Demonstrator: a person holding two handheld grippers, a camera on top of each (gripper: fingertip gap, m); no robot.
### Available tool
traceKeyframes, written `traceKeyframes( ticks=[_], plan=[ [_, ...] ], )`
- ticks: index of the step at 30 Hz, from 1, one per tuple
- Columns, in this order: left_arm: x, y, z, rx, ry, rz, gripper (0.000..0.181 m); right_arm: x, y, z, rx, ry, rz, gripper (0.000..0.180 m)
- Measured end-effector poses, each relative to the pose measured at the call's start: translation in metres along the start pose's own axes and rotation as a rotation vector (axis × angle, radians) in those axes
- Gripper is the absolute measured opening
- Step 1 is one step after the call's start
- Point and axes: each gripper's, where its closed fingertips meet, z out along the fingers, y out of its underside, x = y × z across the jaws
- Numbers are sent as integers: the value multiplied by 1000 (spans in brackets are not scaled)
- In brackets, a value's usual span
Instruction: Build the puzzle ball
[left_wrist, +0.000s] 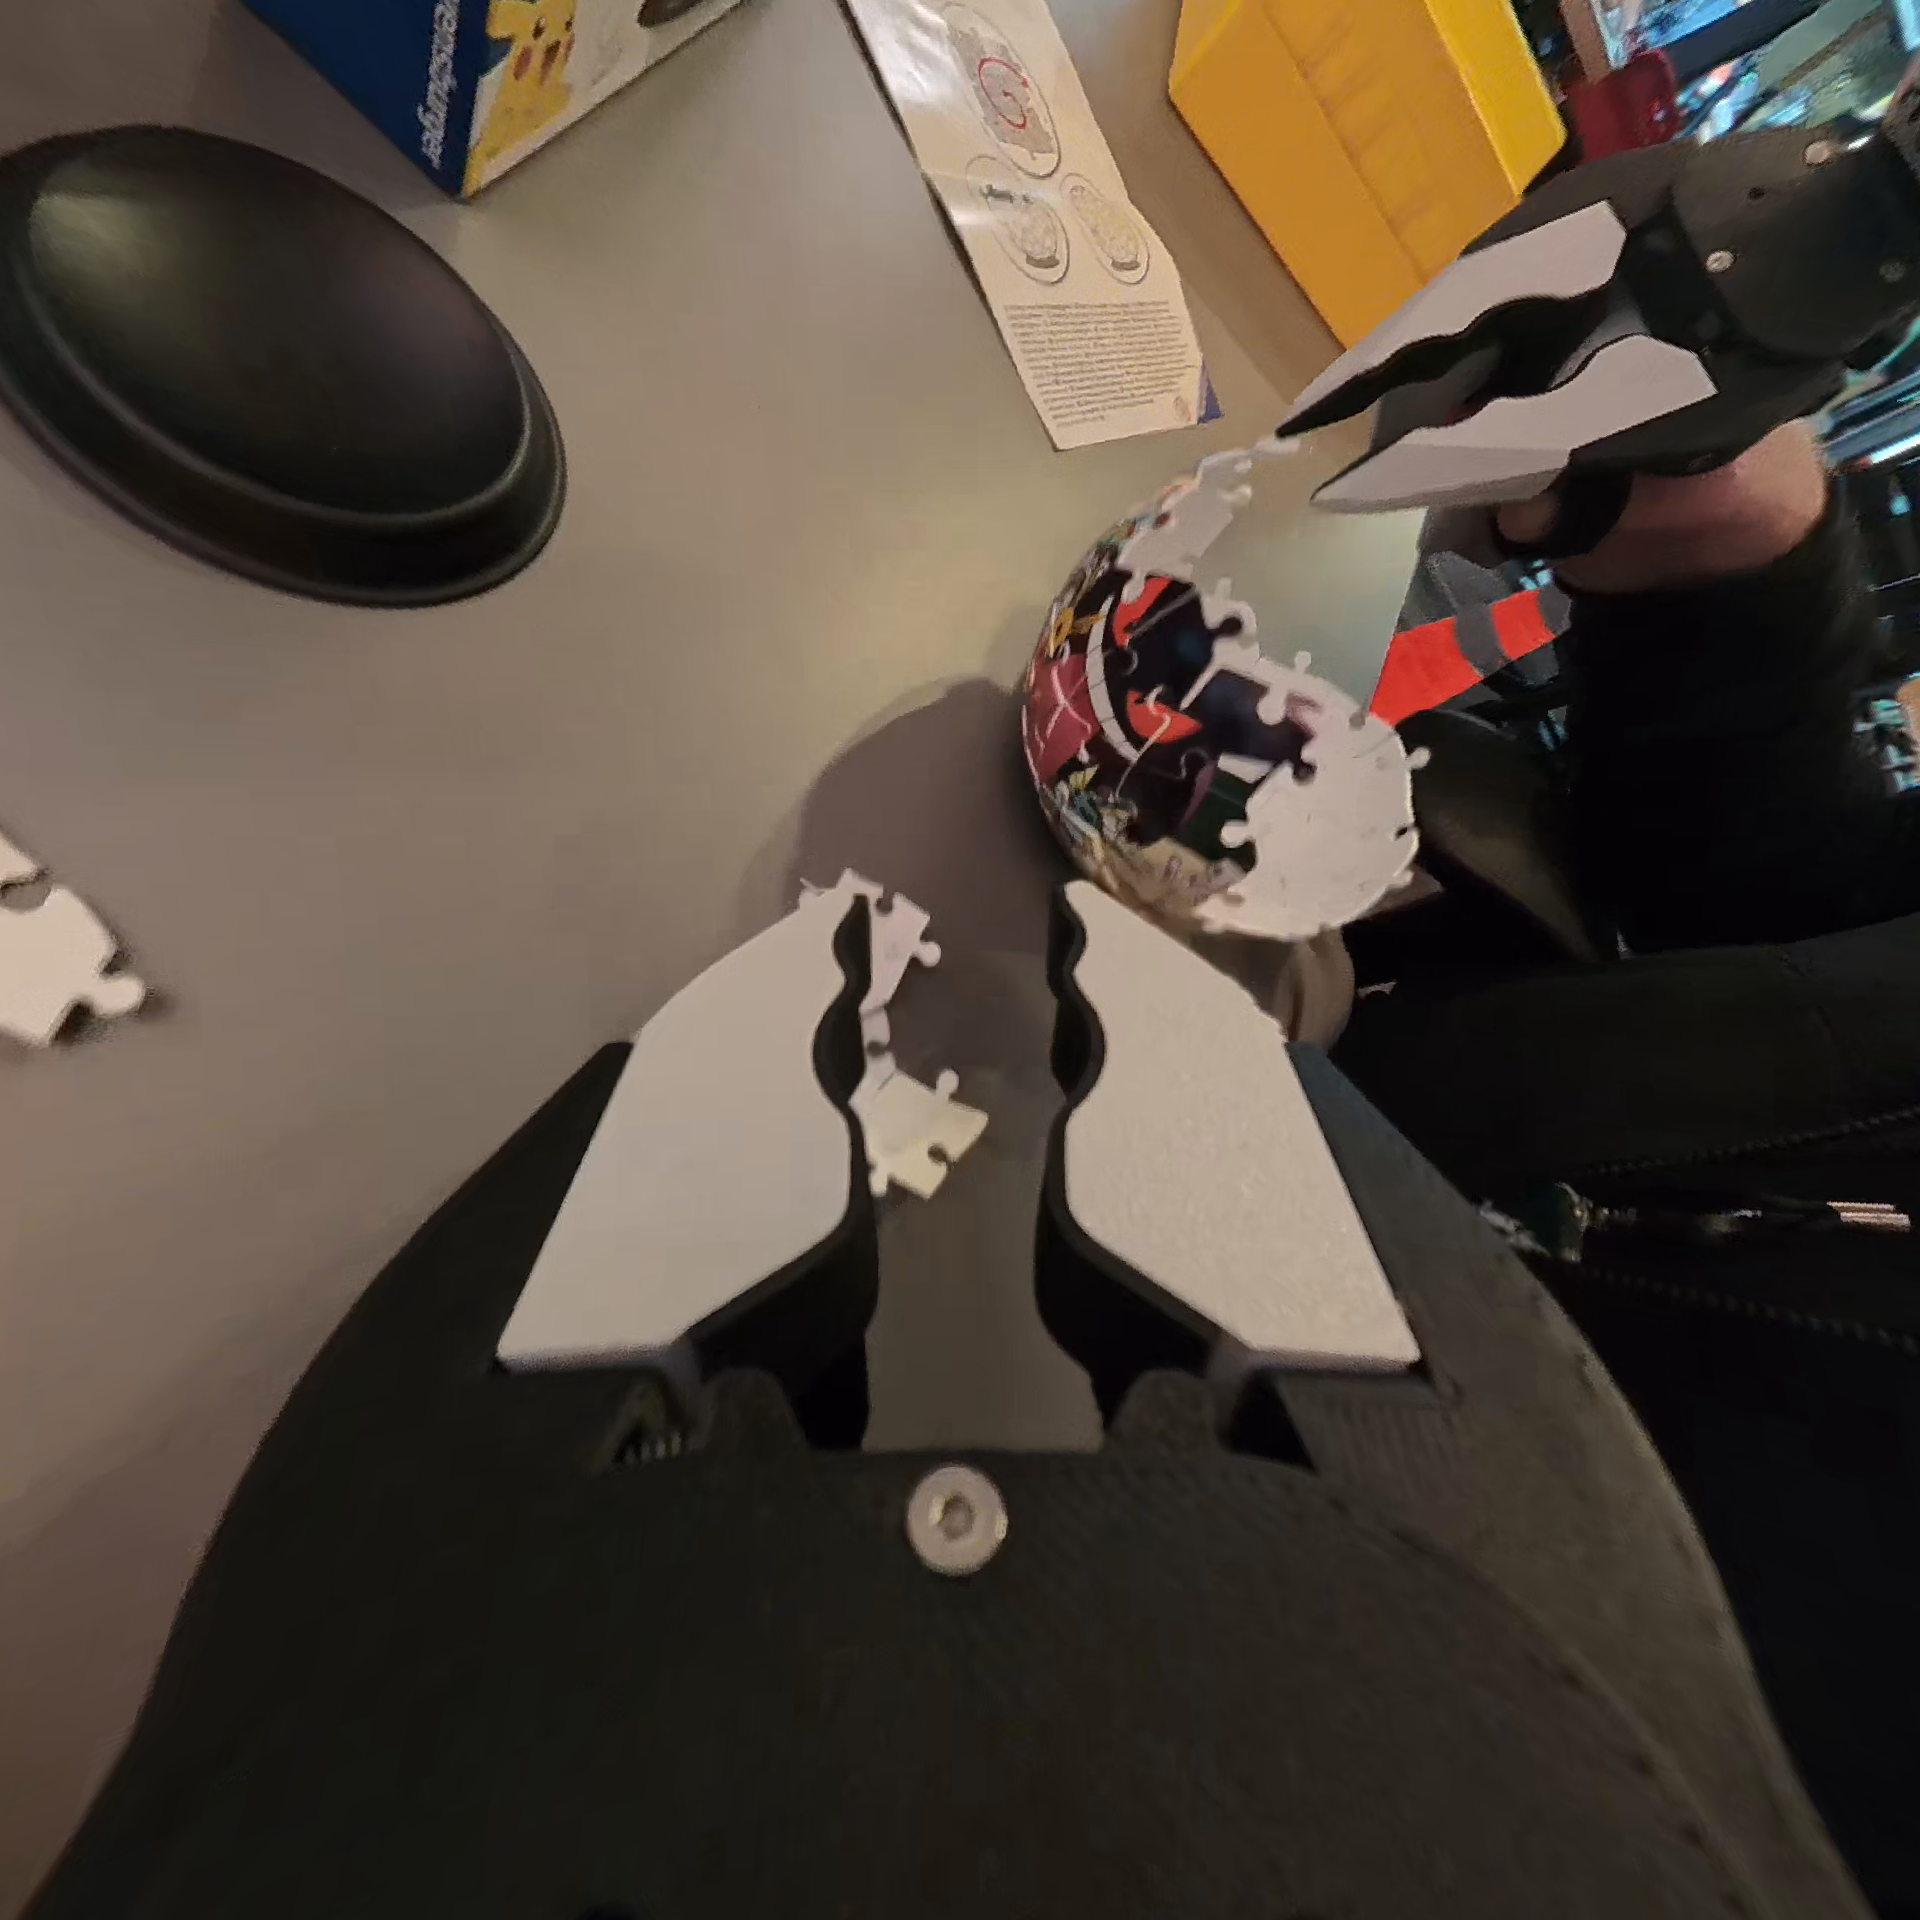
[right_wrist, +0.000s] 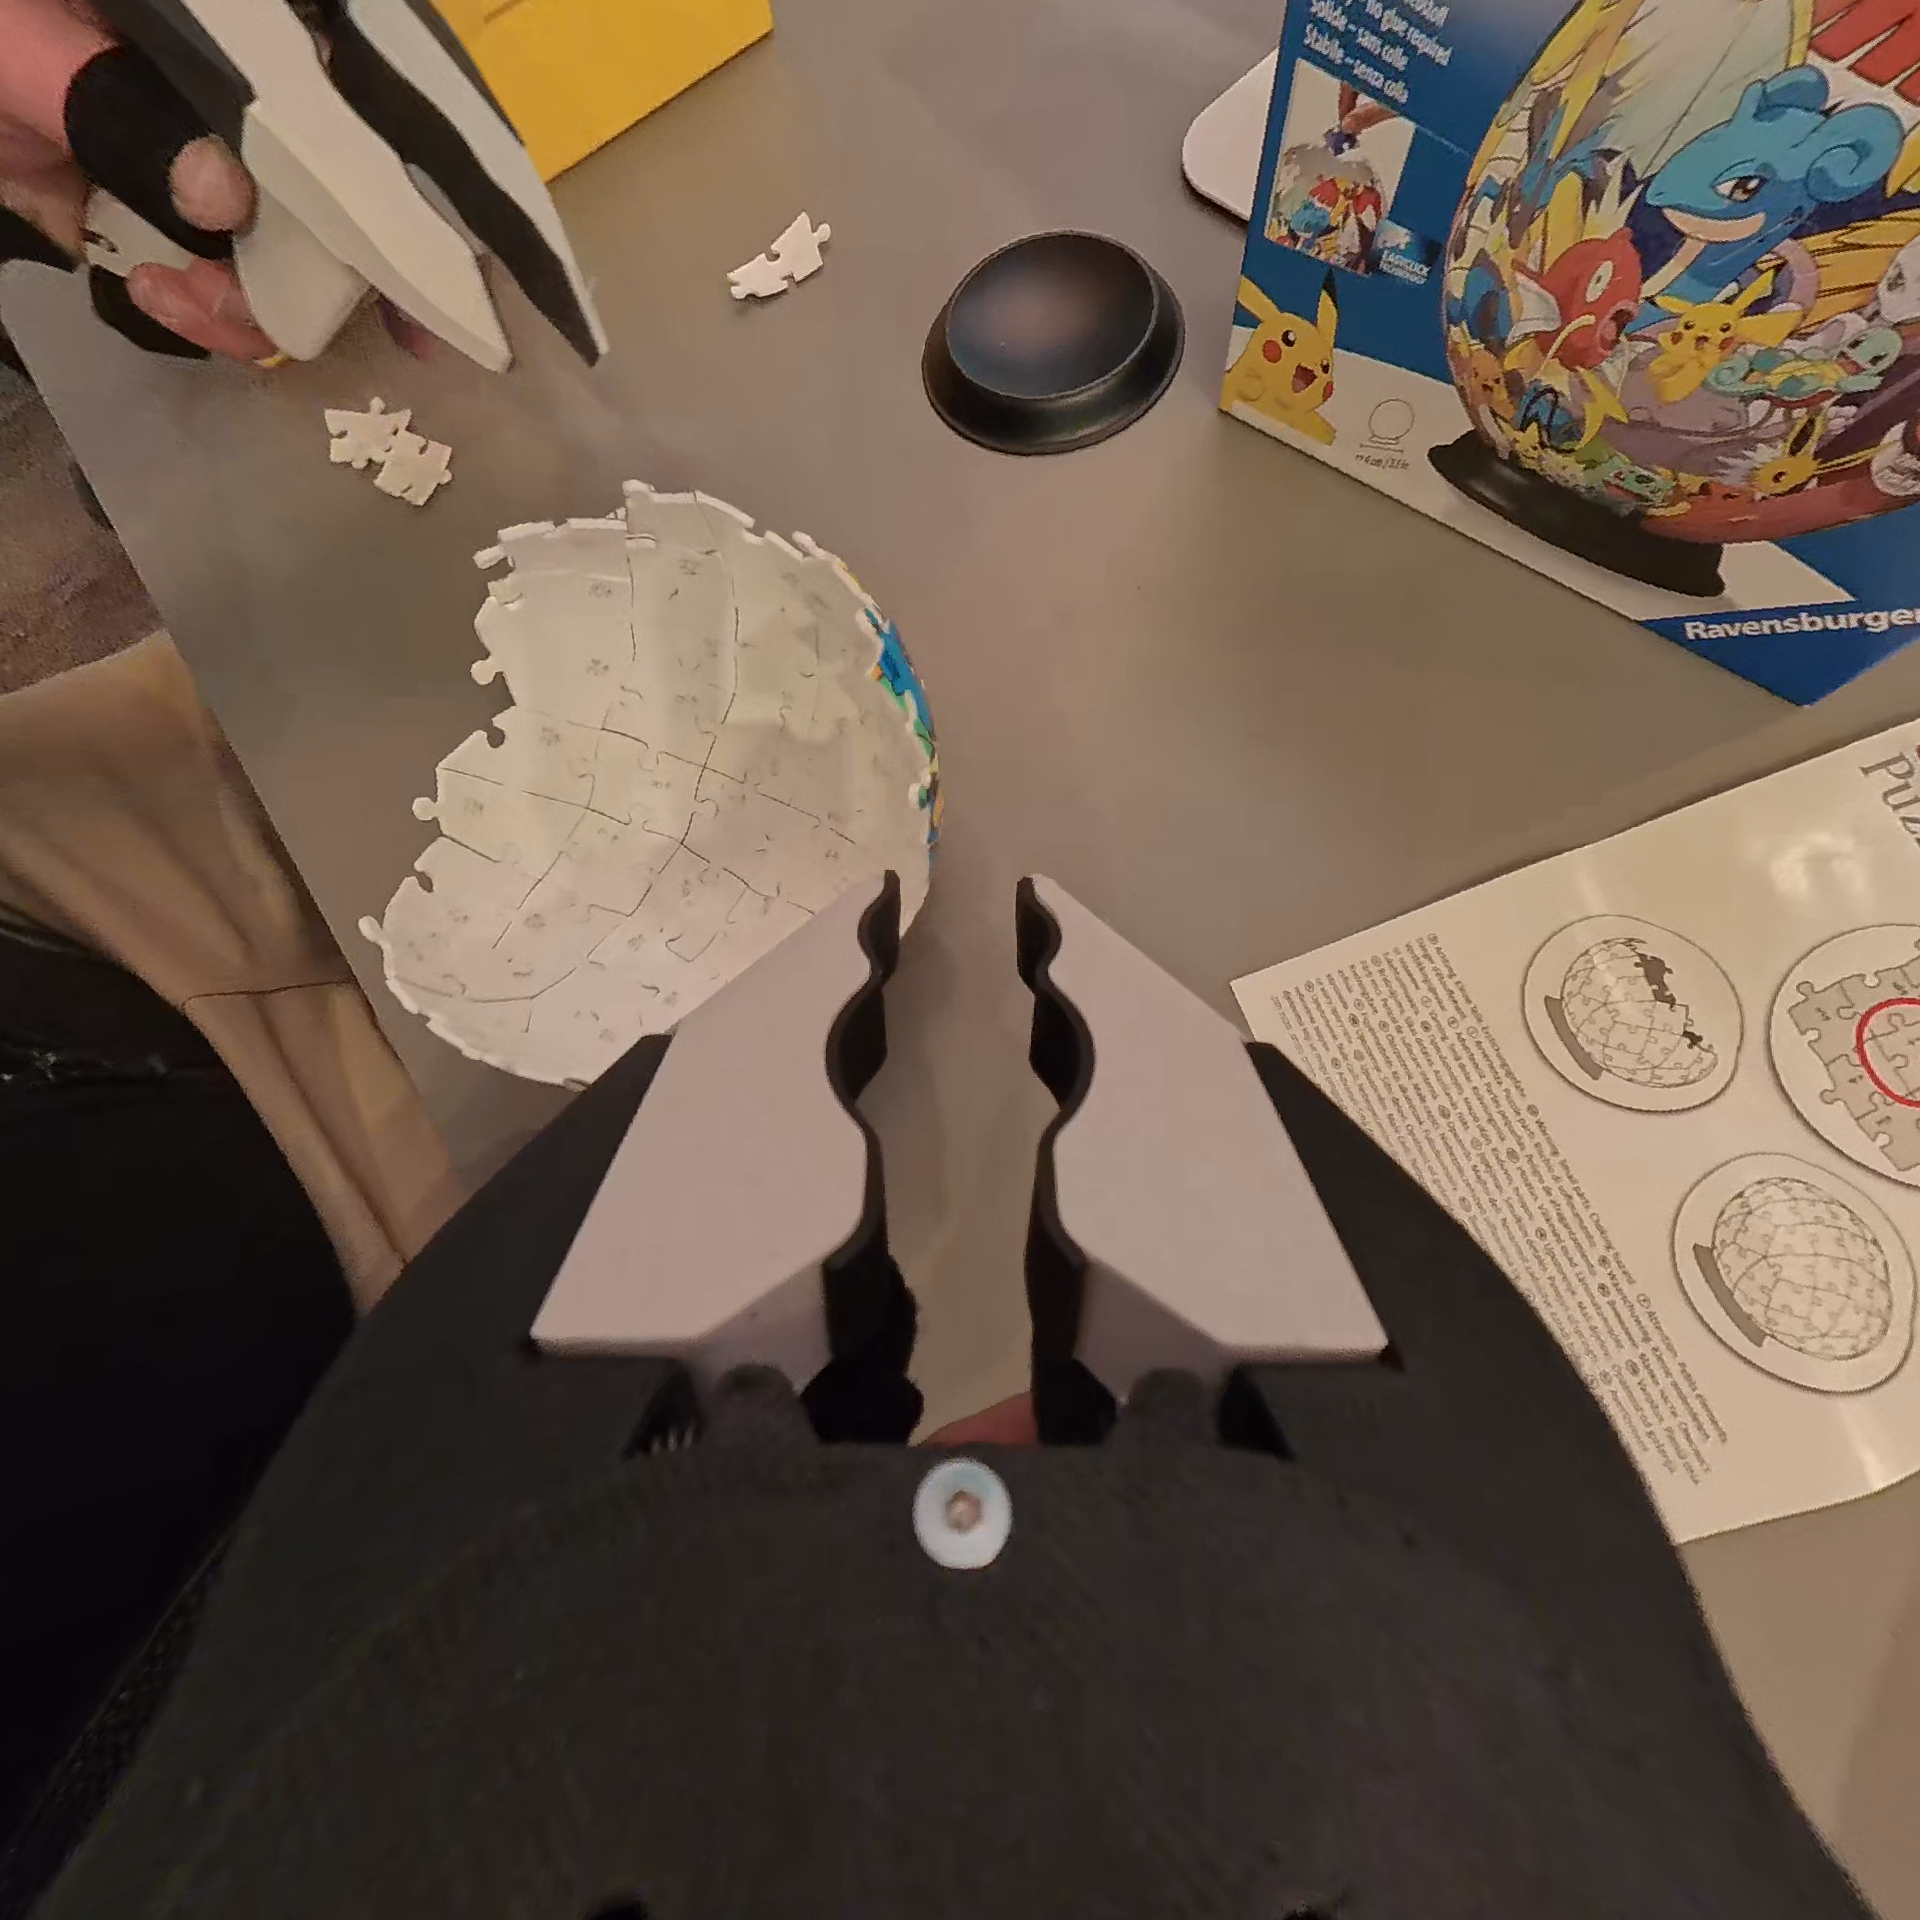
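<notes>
L wrist view: the part-built ball (left_wrist: 1195, 727) lies on its side on the grey table (left_wrist: 727, 520), near the edge by the person; here its printed outer face shows, w/ white jagged rim at top and bottom right. R wrist view shows the other side: the white inner shell (right_wrist: 644, 790), hollow facing the camera, only a sliver of colour at its right edge.

L gripper (left_wrist: 956, 914) released, jaws apart, over a small clump of white pieces (left_wrist: 914, 1122) on the table; the clump lies between the fingers, partly hidden by the left one, contact can't tell. In the R view the same clump (right_wrist: 390, 447) lies clear on the table beside the ball, gripper above it.

R gripper (right_wrist: 951, 894) released, nothing between jaws, tips just beside the ball's lower right rim. In the L view it hangs above the ball's top rim, close, contact unclear.

Around: black stand (right_wrist: 1049, 343) beyond the ball, hollow up, nothing in it. Another white piece (right_wrist: 779, 260) left of the stand; L view shows it (left_wrist: 52, 956) at far left. Puzzle box (right_wrist: 1558, 343) back right. Instruction sheet (right_wrist: 1610, 1143) right of R gripper. Yellow box (left_wrist: 1361, 145) at the far edge.
</notes>
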Motion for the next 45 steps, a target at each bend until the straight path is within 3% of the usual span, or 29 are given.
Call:
traceKeyframes(
  ticks=[8, 13, 22, 30, 34, 45],
  plan=[
    [3, 25, -35, -42, -119, 67, 45, 0, -1, 0, 25, 8, 6, 19],
    [3, 52, -38, -137, -253, 175, 42, -2, -2, -2, 43, 9, 2, 18],
    [14, 84, -43, -49, -290, 32, 46, -2, -4, -2, 61, 10, -2, 18],
    [1, 121, -100, 2, -540, 14, 42, -2, -4, 3, 63, -6, -4, 17],
    [-12, 133, -108, -56, -663, 61, 42, -2, -2, 8, 53, -12, -8, 17],
    [-12, 94, -60, -48, -583, 172, 44, 8, 2, 7, 57, 14, 18, 17]
  ],
)
